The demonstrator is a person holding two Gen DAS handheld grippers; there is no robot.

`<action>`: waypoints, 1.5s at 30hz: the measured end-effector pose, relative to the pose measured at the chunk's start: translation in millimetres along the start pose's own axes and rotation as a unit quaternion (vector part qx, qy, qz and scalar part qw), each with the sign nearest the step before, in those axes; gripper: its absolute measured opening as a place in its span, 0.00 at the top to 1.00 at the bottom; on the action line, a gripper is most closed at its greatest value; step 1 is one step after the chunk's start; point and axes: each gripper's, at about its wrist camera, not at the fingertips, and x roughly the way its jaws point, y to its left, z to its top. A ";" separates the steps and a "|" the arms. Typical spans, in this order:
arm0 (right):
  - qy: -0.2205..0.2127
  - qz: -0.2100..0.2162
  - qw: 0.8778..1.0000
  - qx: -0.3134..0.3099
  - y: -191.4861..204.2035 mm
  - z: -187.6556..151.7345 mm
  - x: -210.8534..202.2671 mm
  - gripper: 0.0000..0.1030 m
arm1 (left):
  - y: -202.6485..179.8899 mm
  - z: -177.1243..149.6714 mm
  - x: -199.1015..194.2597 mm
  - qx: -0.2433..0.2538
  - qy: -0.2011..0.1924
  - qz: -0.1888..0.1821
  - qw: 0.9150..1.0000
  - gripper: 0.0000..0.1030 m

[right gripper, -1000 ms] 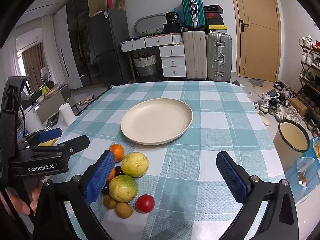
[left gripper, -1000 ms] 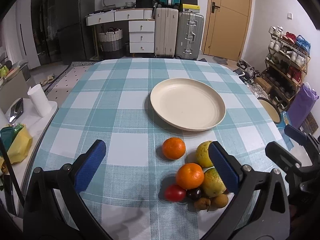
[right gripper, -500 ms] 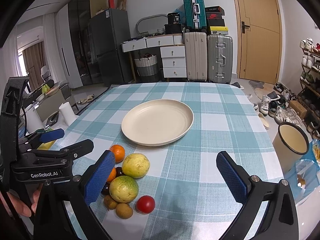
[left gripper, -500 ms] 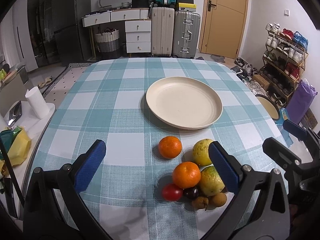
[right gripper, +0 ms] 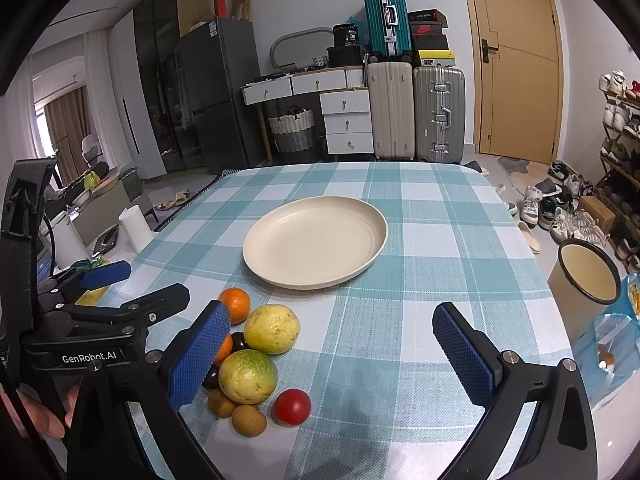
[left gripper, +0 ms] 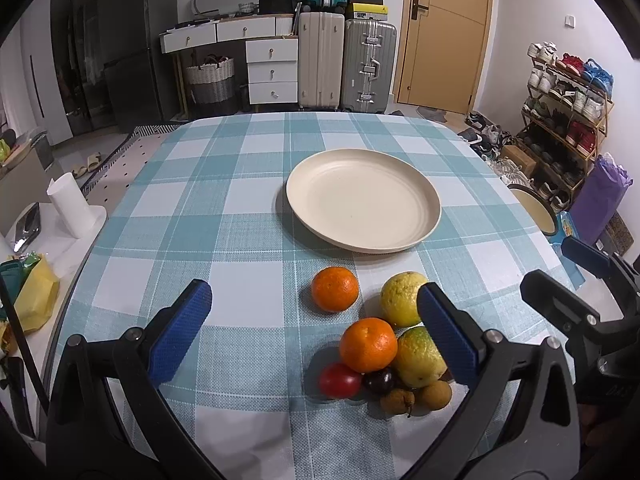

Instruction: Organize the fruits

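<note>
My left claw (left gripper: 314, 334) hangs released above the near edge of the checked tablecloth (left gripper: 224, 216), its blue pads wide apart and gripping nothing. My right claw (right gripper: 340, 344) is likewise released and empty, and its left pad partly hides the fruit pile. Nearest in the pile, close to the near edge: two small brown fruits (left gripper: 416, 398), a red tomato (left gripper: 339, 380) and a dark plum (left gripper: 379, 381), all touching or just beside one another. Directly behind them lie an orange (left gripper: 368, 345) and a green-yellow citrus (left gripper: 420, 357), pressed together. Farther in, a yellow fruit (left gripper: 402, 298) sits just behind the citrus, and a second orange (left gripper: 335, 289) lies slightly apart to its left. Beyond the pile, toward the middle of the cloth, stands a cream plate (left gripper: 363, 205) with nothing on it. Past the far edge: suitcases (left gripper: 346, 66), white drawers (left gripper: 272, 70) and a wooden door (left gripper: 446, 32).
</note>
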 end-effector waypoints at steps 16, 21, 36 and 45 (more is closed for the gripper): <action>0.013 0.015 1.000 0.008 -3.6 -6.4 10.6 0.00 | 6.1 -5.0 17.4 -0.007 0.020 -0.015 1.000 0.01; 0.014 0.017 1.000 0.007 -4.3 -5.6 17.5 0.00 | 8.1 -4.5 26.2 -0.013 0.032 -0.027 0.999 0.01; 0.027 0.023 0.999 0.026 -18.9 2.6 40.6 0.00 | 48.3 14.0 71.5 -0.086 0.087 -0.096 0.988 0.01; 0.043 0.027 0.998 0.027 -24.9 9.3 61.4 0.00 | 51.9 17.1 112.6 -0.085 0.141 -0.125 0.978 0.17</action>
